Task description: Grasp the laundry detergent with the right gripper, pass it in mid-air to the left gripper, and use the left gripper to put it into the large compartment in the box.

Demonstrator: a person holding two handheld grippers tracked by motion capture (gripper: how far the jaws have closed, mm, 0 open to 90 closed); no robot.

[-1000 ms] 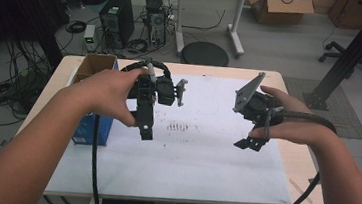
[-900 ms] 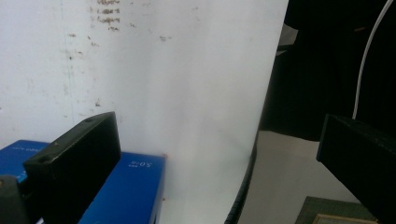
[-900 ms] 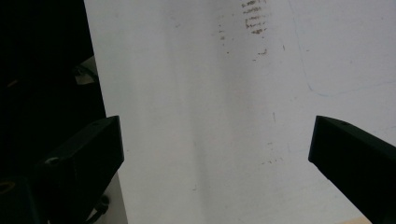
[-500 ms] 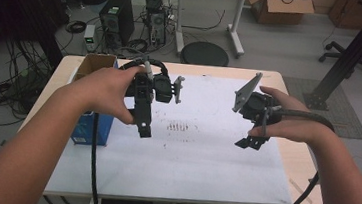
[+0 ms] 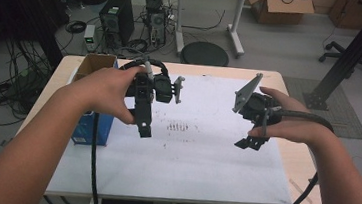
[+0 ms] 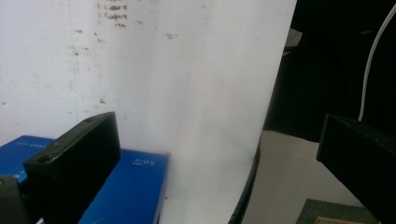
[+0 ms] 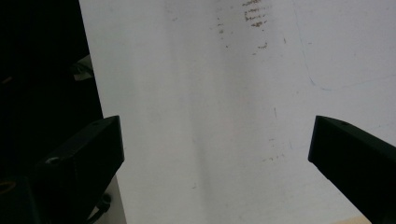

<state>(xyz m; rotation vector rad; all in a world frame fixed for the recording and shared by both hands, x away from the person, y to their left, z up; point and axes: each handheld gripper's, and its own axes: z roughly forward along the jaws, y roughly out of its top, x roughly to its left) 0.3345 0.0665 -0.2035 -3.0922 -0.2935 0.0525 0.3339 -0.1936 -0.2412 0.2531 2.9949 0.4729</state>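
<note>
Barely shifted, both tools hover jaws apart; left tool (image 5: pixel 144 128) at centre-left could clip the blue box (image 5: pixel 87 129), right tool (image 5: pixel 250 143) clear.

Blue box (image 6: pixel 126 186) bearing small white print, "5.0" readable in the left gripper view, remaining lettering too blurred

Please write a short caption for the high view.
Two hand-held grippers, left gripper and right gripper, above a white sheet; blue box at left.

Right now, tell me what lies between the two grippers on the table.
In the high view, between the left gripper and the right gripper lies bare white sheet, marked by a small cluster of dark smudges.
</note>
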